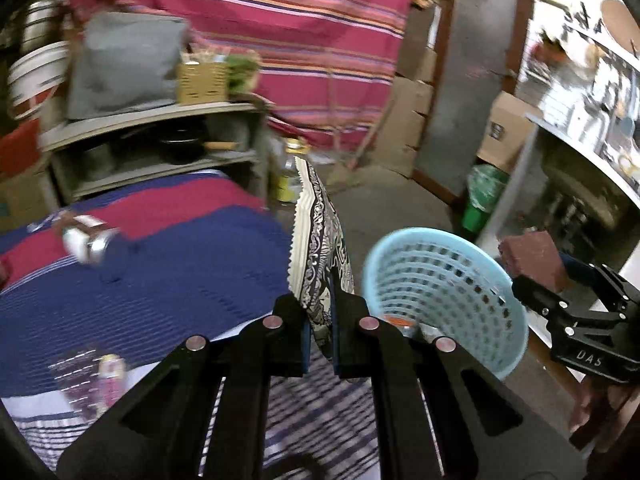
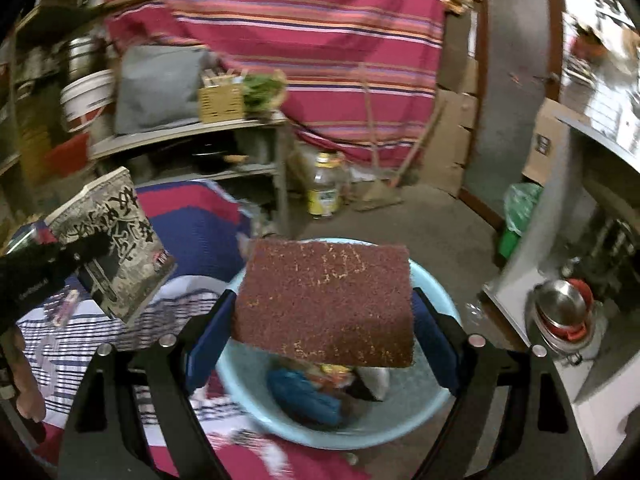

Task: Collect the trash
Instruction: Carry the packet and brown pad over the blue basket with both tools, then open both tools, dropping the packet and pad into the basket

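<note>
Right gripper (image 2: 324, 320) clamps scrub pad (image 2: 326, 304), basket (image 2: 436, 412) directly below fingers; left gripper (image 1: 320, 336) pinches wrapper (image 1: 320, 248), basket right of it.

The red-brown pad (image 2: 326, 304) covers most of the blue basket's (image 2: 432, 416) mouth in the right wrist view, so the trash (image 2: 308, 396) under it shows only as a blue and orange smear. On the bed (image 1: 192, 264), motion blur leaves a silvery object (image 1: 90, 240) near its far edge and a pink wrapper (image 1: 110, 376) near its front edge unreadable. The patterned packet's (image 1: 320, 240) lower end is hidden between the left fingers (image 1: 352, 332).
</note>
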A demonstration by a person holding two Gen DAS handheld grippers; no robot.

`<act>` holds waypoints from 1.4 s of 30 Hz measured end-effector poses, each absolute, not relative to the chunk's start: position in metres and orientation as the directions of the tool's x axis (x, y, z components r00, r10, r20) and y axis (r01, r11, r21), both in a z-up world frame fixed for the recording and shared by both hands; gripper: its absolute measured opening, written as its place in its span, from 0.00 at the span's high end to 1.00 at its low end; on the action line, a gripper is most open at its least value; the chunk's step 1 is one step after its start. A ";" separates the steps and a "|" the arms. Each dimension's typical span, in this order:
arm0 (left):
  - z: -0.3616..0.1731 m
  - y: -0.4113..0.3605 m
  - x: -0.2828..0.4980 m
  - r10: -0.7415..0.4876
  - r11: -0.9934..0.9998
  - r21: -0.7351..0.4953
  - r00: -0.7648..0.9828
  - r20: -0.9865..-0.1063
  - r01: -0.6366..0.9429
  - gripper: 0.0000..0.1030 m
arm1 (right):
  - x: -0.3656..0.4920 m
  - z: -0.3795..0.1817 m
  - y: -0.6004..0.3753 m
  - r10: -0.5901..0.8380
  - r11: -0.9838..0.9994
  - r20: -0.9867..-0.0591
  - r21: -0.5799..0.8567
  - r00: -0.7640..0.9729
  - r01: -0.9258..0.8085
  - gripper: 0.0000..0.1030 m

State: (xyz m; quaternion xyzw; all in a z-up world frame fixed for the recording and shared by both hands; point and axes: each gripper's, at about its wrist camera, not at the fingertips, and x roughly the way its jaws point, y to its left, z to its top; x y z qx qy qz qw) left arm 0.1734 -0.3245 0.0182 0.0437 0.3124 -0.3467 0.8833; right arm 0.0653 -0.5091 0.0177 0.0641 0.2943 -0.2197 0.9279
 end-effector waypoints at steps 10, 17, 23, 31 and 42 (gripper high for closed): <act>0.002 -0.400 0.166 -0.608 0.696 -0.112 0.500 -0.616 0.709 0.94 | 0.055 -0.009 -0.559 -0.374 0.872 -0.606 0.030 0.703 0.489 0.18; -0.011 -0.407 0.170 -0.588 0.715 -0.118 0.501 -0.635 0.689 0.53 | 0.054 -0.025 -0.566 -0.367 0.871 -0.625 0.030 0.689 0.491 0.18; -0.004 -0.377 0.165 -0.518 0.792 -0.055 0.622 -0.588 0.608 0.23 | 0.064 -0.035 -0.559 -0.355 0.879 -0.636 0.022 0.685 0.476 0.18; 0.018 -0.290 0.140 -0.355 0.908 0.053 0.829 -0.433 0.416 0.05 | 0.097 -0.042 -0.541 -0.344 0.889 -0.625 0.023 0.701 0.457 0.17; 0.043 -0.172 0.104 -0.219 0.965 0.061 0.913 -0.344 0.255 0.05 | 0.111 -0.036 -0.521 -0.386 0.884 -0.593 -0.020 0.706 0.466 0.06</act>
